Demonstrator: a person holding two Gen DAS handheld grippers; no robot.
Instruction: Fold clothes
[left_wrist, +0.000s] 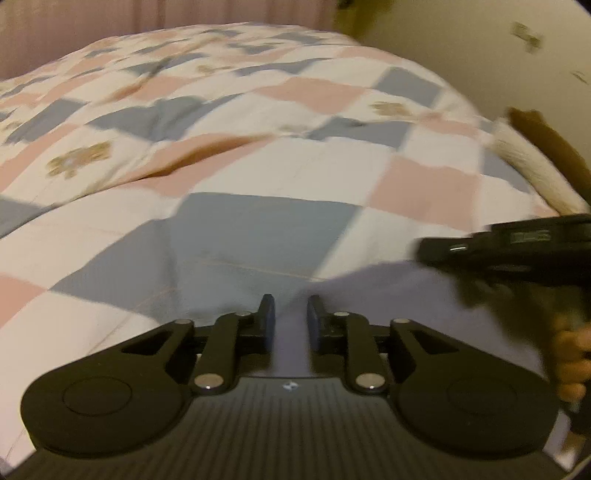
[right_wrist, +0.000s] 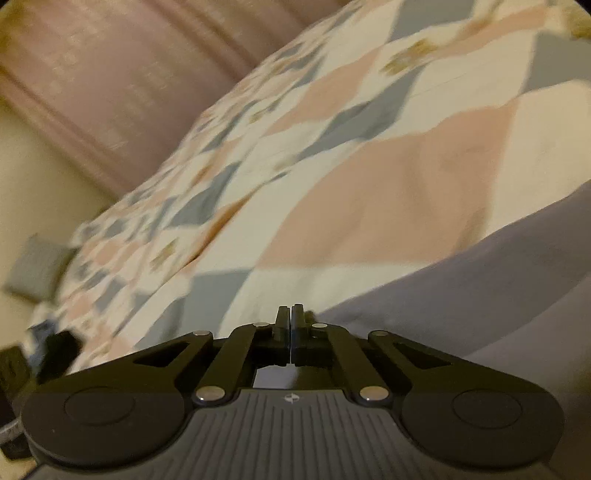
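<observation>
A pale lavender garment (left_wrist: 399, 317) lies flat on the near part of a checkered quilt (left_wrist: 258, 155); the right wrist view has it (right_wrist: 480, 288) at the lower right. My left gripper (left_wrist: 290, 308) hovers just over the garment's left part, open, with nothing between its fingers. My right gripper (right_wrist: 290, 314) is shut with its fingers pressed together at the garment's edge, and no cloth shows between them. In the left wrist view the right gripper (left_wrist: 428, 251) reaches in blurred from the right above the garment, with a hand (left_wrist: 572, 362) on its grip.
The pink, blue and white quilt (right_wrist: 369, 184) covers the whole bed. A mauve padded headboard (right_wrist: 110, 92) rises behind it. A brown and white furry thing (left_wrist: 535, 158) lies at the bed's right edge. A grey box (right_wrist: 37, 269) and dark items (right_wrist: 55, 354) sit beside the bed.
</observation>
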